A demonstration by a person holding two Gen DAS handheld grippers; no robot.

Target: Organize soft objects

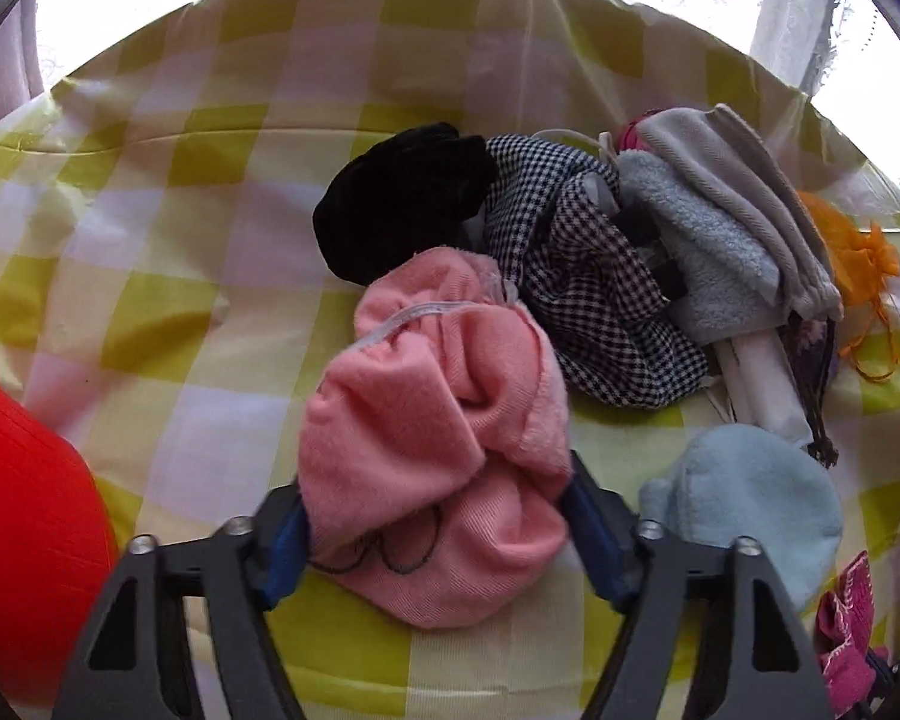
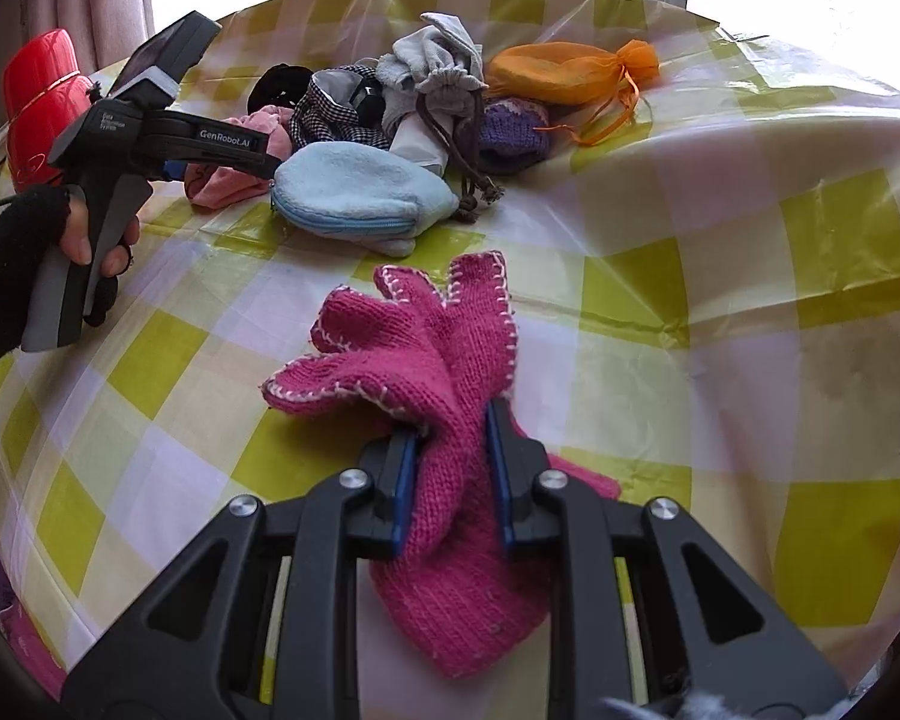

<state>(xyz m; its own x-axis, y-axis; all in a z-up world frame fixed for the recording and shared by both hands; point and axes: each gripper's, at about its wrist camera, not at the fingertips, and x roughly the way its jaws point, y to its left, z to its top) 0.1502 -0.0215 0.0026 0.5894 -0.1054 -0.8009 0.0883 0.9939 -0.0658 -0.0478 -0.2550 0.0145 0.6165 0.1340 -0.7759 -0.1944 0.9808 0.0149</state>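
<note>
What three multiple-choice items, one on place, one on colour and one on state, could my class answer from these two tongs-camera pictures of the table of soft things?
1. Where does the orange pouch lie?
A. at the far edge of the pile
B. between the right tongs
C. on the red container

2. What colour is the knitted glove in the right tongs?
A. black
B. light blue
C. magenta pink

3. How do the left tongs stand?
A. wide open over bare cloth
B. closed on the pink fabric bundle
C. closed on the black item

Answers:
1 A, since the pouch sits at the pile's far side in the right view.
2 C, since the knit between the blue pads is magenta.
3 B, since both pads press the pink fabric.
</note>
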